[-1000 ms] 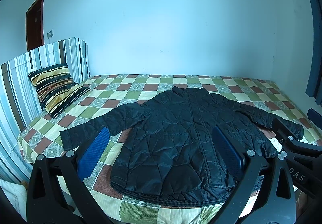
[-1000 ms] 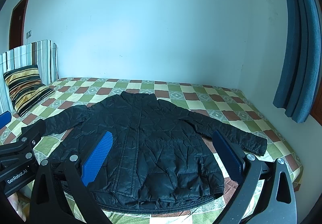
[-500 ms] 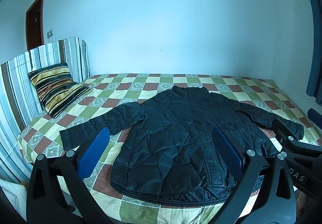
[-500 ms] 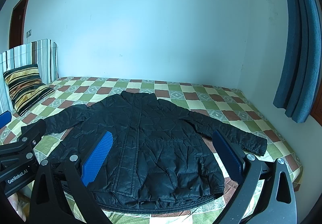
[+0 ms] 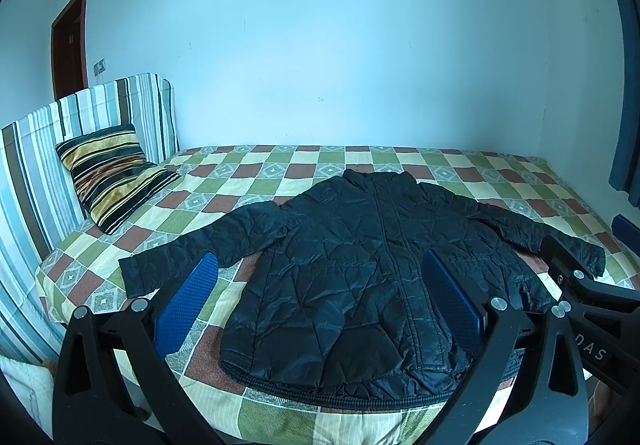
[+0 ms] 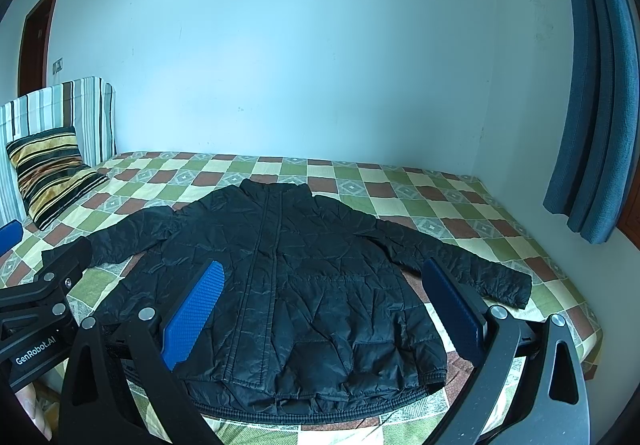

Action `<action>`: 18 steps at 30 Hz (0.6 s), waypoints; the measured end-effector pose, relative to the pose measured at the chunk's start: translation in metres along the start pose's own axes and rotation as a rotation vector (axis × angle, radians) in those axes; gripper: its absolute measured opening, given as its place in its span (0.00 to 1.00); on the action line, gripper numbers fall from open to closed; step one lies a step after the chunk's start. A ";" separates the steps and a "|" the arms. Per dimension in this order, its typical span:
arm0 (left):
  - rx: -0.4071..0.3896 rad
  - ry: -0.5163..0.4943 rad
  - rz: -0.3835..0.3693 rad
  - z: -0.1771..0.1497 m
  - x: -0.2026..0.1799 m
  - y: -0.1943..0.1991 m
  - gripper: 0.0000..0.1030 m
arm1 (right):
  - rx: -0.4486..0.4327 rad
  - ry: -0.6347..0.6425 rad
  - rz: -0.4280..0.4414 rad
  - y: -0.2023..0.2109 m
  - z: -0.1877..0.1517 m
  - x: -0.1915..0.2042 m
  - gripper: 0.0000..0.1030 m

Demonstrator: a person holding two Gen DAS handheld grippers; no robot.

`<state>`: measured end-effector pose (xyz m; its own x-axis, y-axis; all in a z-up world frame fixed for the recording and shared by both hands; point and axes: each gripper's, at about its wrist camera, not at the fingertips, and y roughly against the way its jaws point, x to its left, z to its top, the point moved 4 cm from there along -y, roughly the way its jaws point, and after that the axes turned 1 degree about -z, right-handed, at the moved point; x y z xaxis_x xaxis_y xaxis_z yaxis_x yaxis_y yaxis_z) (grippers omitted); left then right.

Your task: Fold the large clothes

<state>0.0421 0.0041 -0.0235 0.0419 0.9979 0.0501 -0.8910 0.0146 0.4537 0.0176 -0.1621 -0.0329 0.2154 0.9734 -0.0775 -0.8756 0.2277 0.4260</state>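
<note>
Nothing has shifted since the earlier frames: both grippers hover as before and the garment lies unmoved. Left wrist view: the left gripper [image 5: 320,309] is spread wide, its blue ribbed fingers [image 5: 186,309] released and grasping nothing, above the near edge of the bed [image 5: 280,421]. A black quilted jacket [image 5: 360,269] lies flat and front-up on the checked green, cream and brown bedspread, collar toward the wall, sleeves spread to either side, puffed fabric creased and slightly glossy, ribbed hem at the near edge. A striped cushion [image 5: 112,173] leans against the striped headboard [image 5: 36,149] at left. The right gripper [image 5: 588,297] enters at the right edge, over the sleeve cuff. Right wrist view: the right gripper [image 6: 324,309] is likewise released, its textured blue fingers [image 6: 194,317] wide apart over the jacket [image 6: 304,285], holding nothing. The left gripper [image 6: 44,305] shows at left. A ribbed blue curtain [image 6: 592,105] hangs at right, beside the bed [image 6: 560,285].
</note>
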 end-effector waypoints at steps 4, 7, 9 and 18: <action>0.000 0.000 0.000 0.000 0.000 0.000 0.98 | 0.002 -0.001 0.000 0.000 0.000 0.000 0.95; 0.003 0.001 -0.001 -0.001 0.001 -0.001 0.98 | 0.003 -0.001 0.001 -0.001 -0.001 0.000 0.95; 0.003 0.000 -0.001 -0.001 0.001 -0.001 0.98 | 0.003 0.000 0.000 -0.001 -0.001 0.001 0.95; 0.014 -0.001 0.000 -0.008 0.003 -0.008 0.98 | 0.010 -0.001 0.001 -0.003 -0.004 0.002 0.95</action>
<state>0.0455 0.0075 -0.0337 0.0429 0.9978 0.0512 -0.8845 0.0141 0.4663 0.0185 -0.1610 -0.0376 0.2151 0.9736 -0.0766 -0.8714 0.2267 0.4350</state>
